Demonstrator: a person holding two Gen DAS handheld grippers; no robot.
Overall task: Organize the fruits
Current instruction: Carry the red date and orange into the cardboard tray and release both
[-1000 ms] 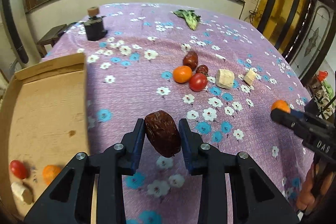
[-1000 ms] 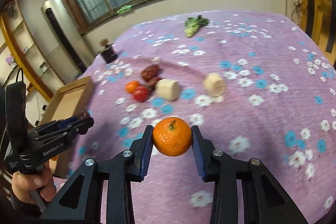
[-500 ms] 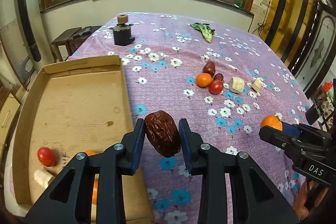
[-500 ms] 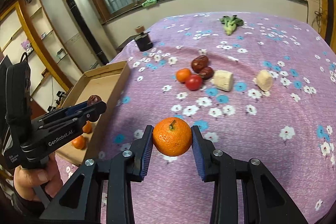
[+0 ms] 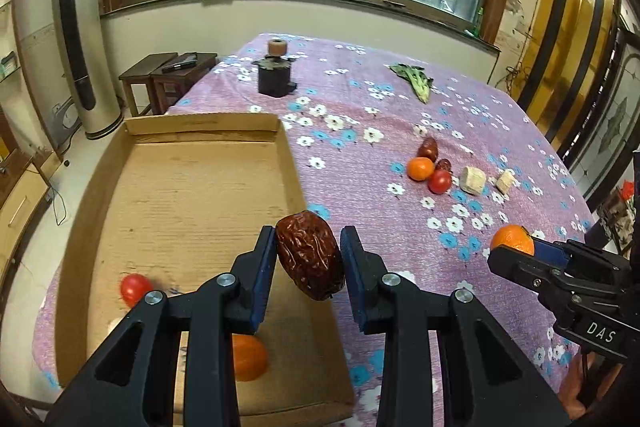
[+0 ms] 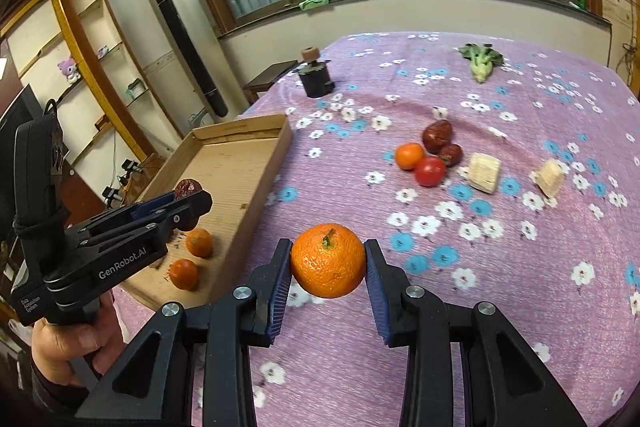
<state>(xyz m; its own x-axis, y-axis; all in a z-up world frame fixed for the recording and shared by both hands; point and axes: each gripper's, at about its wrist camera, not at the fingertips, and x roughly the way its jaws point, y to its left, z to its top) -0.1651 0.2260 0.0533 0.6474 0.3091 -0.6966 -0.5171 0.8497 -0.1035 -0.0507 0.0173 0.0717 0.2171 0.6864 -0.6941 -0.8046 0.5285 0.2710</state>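
You had the left gripper [image 5: 308,259] clamped on a dried red date [image 5: 310,255], pads snug w/ both sides, hanging above the cardboard tray [image 5: 208,167] near its right wall; likely a drop beside the cherry tomato [image 5: 134,287] there. Right gripper [image 6: 327,267] pinched a mandarin [image 6: 327,265] stem-up, above the floral tablecloth [image 6: 520,307], just beside the tray, prob. queued next. More fruit [image 6: 430,171] sat mid-table, apart from both.

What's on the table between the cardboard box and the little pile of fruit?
Nothing but flowered tablecloth. In the right wrist view, the stretch from the box to the fruit pile is bare.
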